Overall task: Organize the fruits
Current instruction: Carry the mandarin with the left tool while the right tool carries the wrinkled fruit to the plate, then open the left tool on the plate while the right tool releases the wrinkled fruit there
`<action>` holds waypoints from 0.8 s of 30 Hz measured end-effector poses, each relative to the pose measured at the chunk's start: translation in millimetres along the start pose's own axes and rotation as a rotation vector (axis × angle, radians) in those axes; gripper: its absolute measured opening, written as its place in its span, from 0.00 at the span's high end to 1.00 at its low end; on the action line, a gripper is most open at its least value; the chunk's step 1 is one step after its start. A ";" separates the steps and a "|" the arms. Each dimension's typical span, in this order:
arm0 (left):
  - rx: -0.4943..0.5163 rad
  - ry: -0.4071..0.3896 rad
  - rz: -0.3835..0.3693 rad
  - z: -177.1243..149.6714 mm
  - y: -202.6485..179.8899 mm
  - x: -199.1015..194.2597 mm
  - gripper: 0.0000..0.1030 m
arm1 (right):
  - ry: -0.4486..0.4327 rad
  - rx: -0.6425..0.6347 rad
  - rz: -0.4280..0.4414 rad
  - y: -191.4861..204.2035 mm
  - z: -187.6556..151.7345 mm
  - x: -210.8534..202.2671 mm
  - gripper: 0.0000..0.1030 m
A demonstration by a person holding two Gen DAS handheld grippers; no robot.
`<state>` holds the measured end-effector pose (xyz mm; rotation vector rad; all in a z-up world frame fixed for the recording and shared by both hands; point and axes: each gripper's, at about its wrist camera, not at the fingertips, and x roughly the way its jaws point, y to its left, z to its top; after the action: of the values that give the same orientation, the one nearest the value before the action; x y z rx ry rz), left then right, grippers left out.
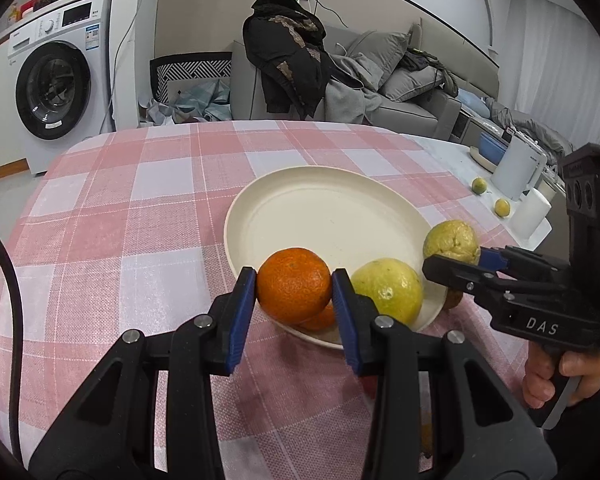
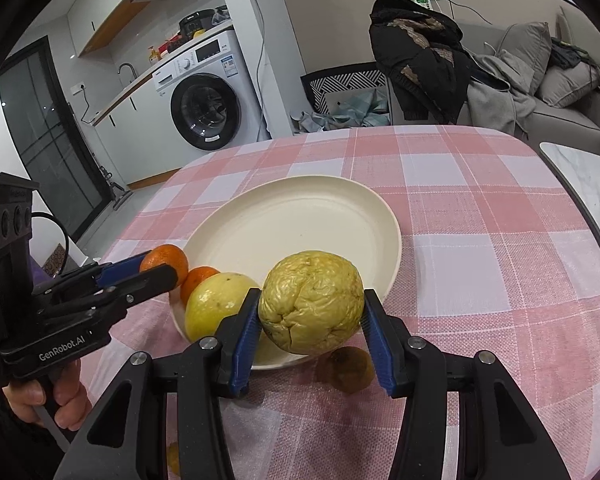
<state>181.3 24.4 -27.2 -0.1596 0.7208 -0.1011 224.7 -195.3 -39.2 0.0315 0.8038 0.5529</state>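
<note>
Two grippers grip fruit above the round cream plate: left gripper pinches a pebbly tangerine, right gripper a wrinkled yellow fruit.

The right tool clamps a wrinkled yellow fruit above the cream plate's near rim. A smooth yellow fruit lies on the plate; the left tool grips an orange, seemingly over the rim.

black grippers, blue-padded jaws
</note>
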 end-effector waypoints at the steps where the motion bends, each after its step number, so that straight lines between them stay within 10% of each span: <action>1: -0.004 -0.002 0.001 1.0 1.4 1.4 0.65 | -0.005 -0.008 -0.005 1.0 0.3 0.2 0.52; 19: -0.006 -0.003 0.057 5.2 5.8 14.6 0.65 | -0.044 -0.051 -0.030 10.6 -0.3 -6.6 0.44; 24: -0.009 -0.006 0.095 3.1 5.7 9.7 0.35 | -0.072 -0.039 -0.050 7.7 -4.9 -19.4 0.30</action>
<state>190.8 29.0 -32.3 -0.1336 0.7220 -0.0067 206.9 -198.9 -27.8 -0.0042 0.7216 0.5166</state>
